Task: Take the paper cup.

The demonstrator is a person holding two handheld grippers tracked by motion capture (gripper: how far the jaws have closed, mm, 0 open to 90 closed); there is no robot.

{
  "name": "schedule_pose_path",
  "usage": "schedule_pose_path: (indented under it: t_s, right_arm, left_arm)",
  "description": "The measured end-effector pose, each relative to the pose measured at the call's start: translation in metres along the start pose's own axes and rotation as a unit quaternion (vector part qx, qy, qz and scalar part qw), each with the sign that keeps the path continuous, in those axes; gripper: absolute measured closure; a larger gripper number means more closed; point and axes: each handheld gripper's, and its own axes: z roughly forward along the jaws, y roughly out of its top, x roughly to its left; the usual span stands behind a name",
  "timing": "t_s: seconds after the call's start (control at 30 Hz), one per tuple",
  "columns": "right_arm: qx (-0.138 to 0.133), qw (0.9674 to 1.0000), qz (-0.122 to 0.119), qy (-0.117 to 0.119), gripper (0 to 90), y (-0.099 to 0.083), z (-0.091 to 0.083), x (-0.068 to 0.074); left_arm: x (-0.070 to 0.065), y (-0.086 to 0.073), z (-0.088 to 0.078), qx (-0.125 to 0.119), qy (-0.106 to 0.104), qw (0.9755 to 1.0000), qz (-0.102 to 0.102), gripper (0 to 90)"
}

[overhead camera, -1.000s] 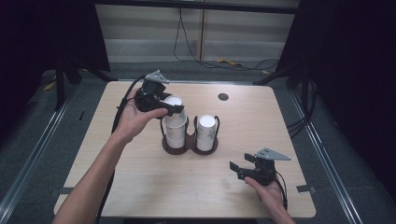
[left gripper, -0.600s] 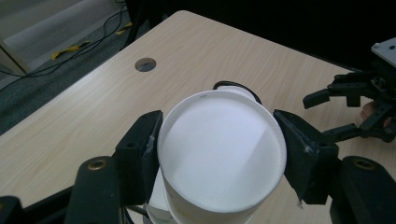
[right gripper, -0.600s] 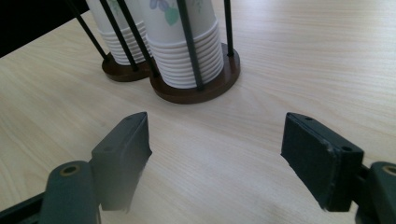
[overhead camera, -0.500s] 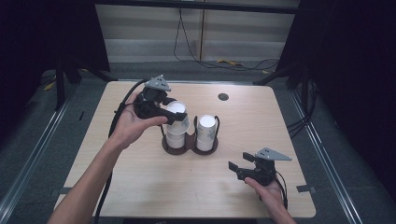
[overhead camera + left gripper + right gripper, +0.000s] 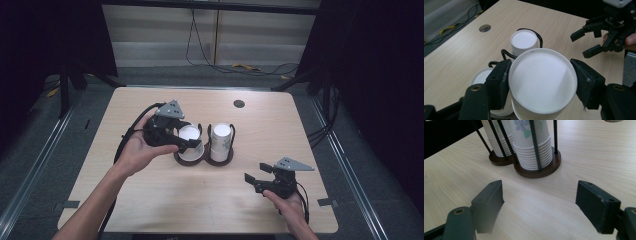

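**Cup in the left gripper, just off the left stack**

The left gripper (image 5: 186,144) is clamped on one white paper cup (image 5: 542,81). The cup is upside down, w/ its flat bottom facing the camera on that gripper. Its long axis looks tipped a bit, not straight up. In the high view the cup sits right by the top of the left stack (image 5: 190,150), on the side toward the person. I can't tell if it still touches the stack.

The holder (image 5: 537,171) has a dark brown base and thin black wire posts. It stands near the middle of the desk (image 5: 150,210).

The right gripper (image 5: 259,181) is near the desk's front right corner, well apart from the holder. Its jaws are apart w/ nothing between them, and they have just been opening wider. It points at the holder, so the stacks lie straight ahead of it.

The left hand (image 5: 135,150) is much nearer to the cups than the right hand (image 5: 292,210). If the cup goes to the other gripper next, I think it has to travel to the right and toward the person.

Count:
- grippers: 2
- cup stacks: 2, left one and right stack (image 5: 221,142)
- loose cup held: 1
- round hole (image 5: 239,104) in desk: 1
- cups per stack: many, too tight to count
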Motion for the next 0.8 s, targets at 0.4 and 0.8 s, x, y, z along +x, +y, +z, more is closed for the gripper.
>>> schedule_pose_path:
  t_s: [0.4, 0.8]
  right_arm:
    - [-0.003, 0.9996, -0.016, 0.025, 19.6, 0.003, 0.002, 0.009]
    - [-0.003, 0.9955, -0.052, 0.079, 17.4, 0.009, 0.014, 0.036]
  left_arm:
    - [-0.011, -0.034, 0.012, -0.002, 0.001, 0.9997, -0.026, 35.8]
    - [-0.014, -0.065, 0.021, 0.0, -0.008, 0.9993, -0.037, 35.9]
